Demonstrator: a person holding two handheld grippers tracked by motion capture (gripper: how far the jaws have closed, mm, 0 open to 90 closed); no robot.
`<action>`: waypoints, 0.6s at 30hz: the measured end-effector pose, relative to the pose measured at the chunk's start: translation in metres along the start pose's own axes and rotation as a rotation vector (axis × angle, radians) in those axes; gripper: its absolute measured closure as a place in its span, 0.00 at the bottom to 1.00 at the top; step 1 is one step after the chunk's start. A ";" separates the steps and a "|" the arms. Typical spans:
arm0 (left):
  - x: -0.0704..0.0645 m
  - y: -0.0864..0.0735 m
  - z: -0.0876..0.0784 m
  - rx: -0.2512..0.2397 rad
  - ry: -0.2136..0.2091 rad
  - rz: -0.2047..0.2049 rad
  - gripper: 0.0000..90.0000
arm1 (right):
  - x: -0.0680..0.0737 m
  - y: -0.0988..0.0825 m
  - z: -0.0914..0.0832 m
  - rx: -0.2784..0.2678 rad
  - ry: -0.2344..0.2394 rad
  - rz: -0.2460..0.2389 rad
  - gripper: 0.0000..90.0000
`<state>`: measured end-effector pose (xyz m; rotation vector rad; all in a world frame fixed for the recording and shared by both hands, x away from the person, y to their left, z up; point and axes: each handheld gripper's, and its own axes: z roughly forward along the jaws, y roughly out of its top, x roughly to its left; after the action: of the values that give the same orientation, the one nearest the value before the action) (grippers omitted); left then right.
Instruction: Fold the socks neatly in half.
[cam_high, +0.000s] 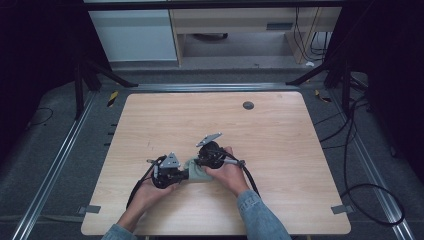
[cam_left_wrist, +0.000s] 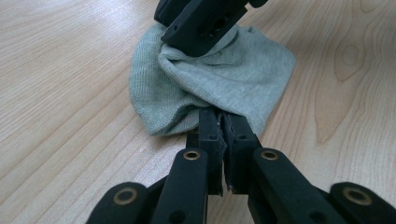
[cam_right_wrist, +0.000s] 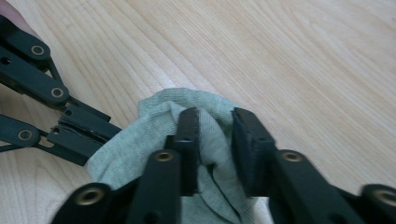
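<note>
The high view looked from above the person's side, forward and down, taking in the whole light wooden table (cam_high: 280, 135) with dark floor and pale cabinets beyond it. It sat far off, so the bundle between the hands was small there. The left gripper view rode low over the wood, looking along its own black jaws from very near at the crumpled grey-green knitted cloth (cam_left_wrist: 233, 79). The right gripper view (cam_right_wrist: 205, 135) was closer still, its near edge blurred, and seemed to face back toward the left gripper (cam_right_wrist: 74, 130). All three views shared that cloth (cam_high: 196, 170) and the wood around it.
</note>
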<state>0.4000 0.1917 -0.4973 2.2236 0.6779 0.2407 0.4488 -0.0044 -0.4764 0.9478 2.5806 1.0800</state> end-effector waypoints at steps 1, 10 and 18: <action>0.000 0.000 0.000 0.000 0.000 0.000 0.96 | 0.000 0.001 -0.003 -0.004 -0.015 -0.004 0.73; -0.001 0.001 0.001 0.001 0.004 0.000 0.96 | 0.006 0.003 -0.031 -0.064 -0.059 -0.043 0.78; -0.002 0.003 0.003 0.003 0.006 0.014 0.96 | 0.009 0.003 -0.018 -0.031 -0.067 -0.072 0.74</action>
<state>0.4005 0.1873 -0.4970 2.2317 0.6669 0.2539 0.4360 -0.0079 -0.4610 0.8622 2.5157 1.0485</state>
